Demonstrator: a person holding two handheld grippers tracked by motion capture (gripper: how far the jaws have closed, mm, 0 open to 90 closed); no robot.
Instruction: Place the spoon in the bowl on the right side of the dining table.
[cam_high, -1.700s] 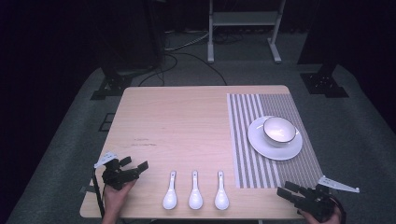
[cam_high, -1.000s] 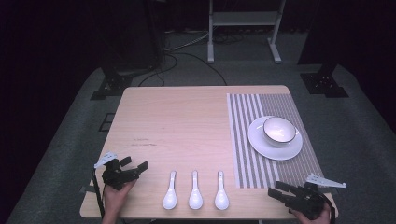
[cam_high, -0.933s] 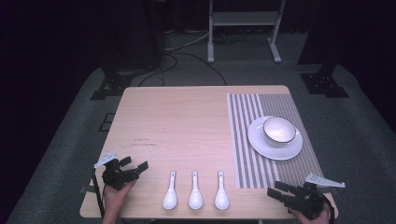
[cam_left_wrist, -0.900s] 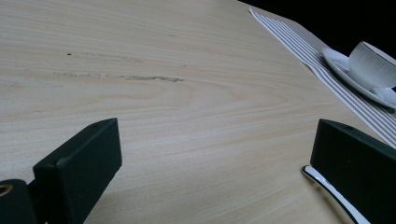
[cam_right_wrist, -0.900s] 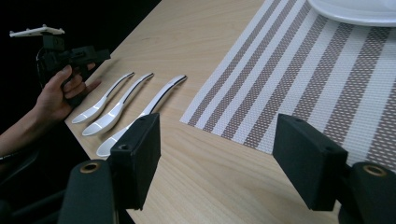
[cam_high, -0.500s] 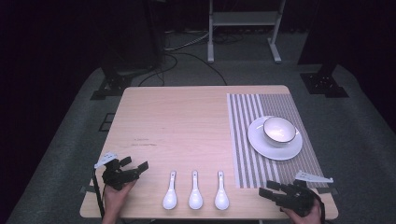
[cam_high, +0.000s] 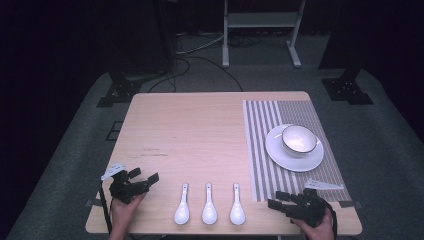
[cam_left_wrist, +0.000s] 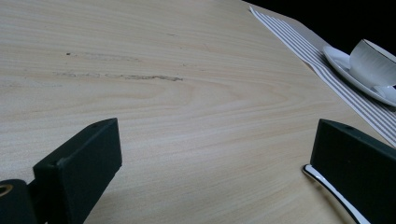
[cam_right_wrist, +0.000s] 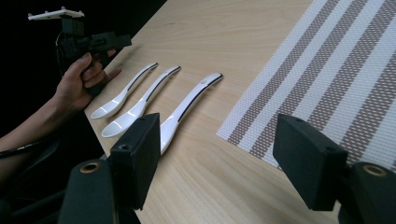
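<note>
left tool (cam_high: 141, 179) sits wide open at the table (cam_high: 200, 135) edge, right tool (cam_high: 281, 202) open by the mat (cam_high: 290, 145); three spoons (cam_high: 209, 205) lie between them, bowl (cam_high: 299, 139) on plate (cam_high: 295, 155).

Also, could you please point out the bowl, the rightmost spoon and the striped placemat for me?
bowl (cam_high: 299, 140): high view, on its white inside.
rightmost spoon (cam_high: 237, 214): high view, on its scoop end.
striped placemat (cam_high: 272, 113): high view, on a bare far part.

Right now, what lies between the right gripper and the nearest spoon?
Bare tabletop in the high view: right gripper, jaws open, points toward the rightmost spoon, nothing between.
</note>
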